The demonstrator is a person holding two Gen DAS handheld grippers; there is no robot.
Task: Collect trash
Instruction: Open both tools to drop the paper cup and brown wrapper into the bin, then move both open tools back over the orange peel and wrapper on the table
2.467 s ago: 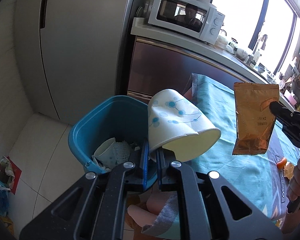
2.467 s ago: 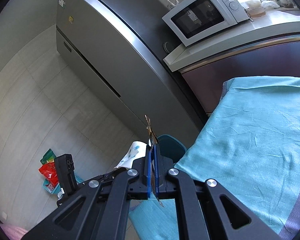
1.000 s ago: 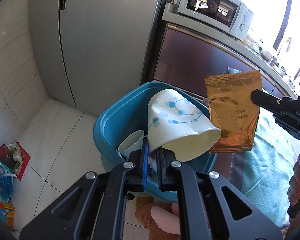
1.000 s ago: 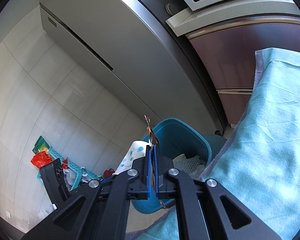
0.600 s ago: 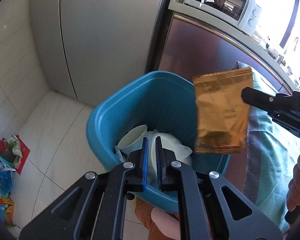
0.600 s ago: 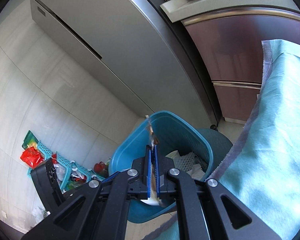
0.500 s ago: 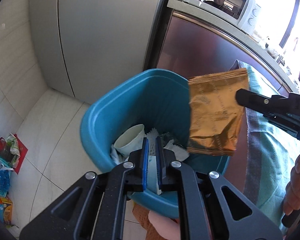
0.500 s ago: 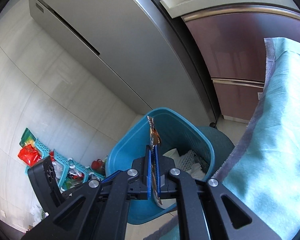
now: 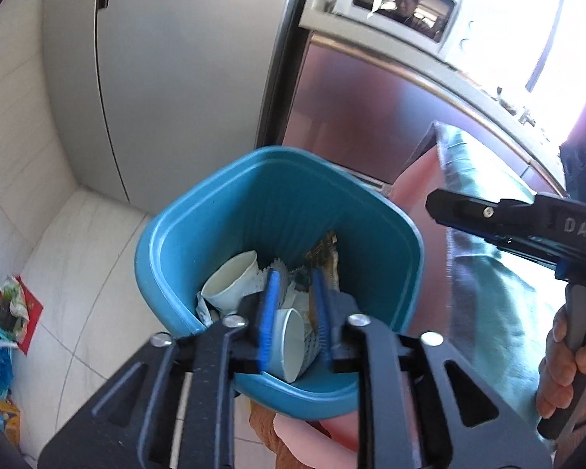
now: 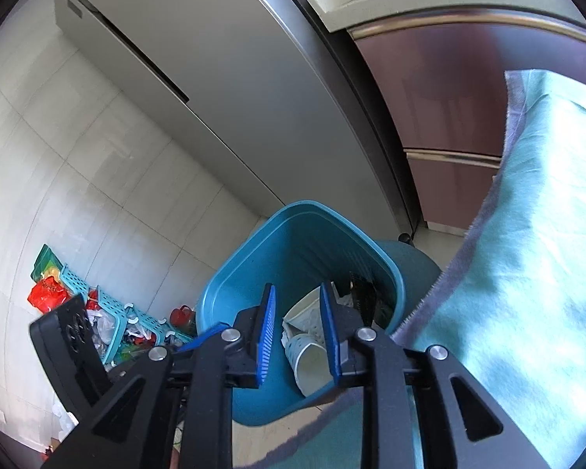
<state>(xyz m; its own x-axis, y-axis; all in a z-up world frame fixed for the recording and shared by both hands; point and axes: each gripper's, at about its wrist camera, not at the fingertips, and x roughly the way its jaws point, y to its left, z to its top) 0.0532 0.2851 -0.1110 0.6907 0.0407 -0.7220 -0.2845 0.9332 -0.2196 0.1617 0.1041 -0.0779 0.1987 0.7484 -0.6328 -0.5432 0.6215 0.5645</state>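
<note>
Above the blue bin, the left claw and right claw both hang with jaws parted and nothing between them. Judged from this, the drop is done; each claw should lift straight clear of the rim. Inside lie 2 paper cups, a gold wrapper against the far wall, and white scraps.

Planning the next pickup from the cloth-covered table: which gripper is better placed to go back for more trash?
Right. Both grippers hang open and empty over the bin, but the right gripper is beside the cloth.
</note>
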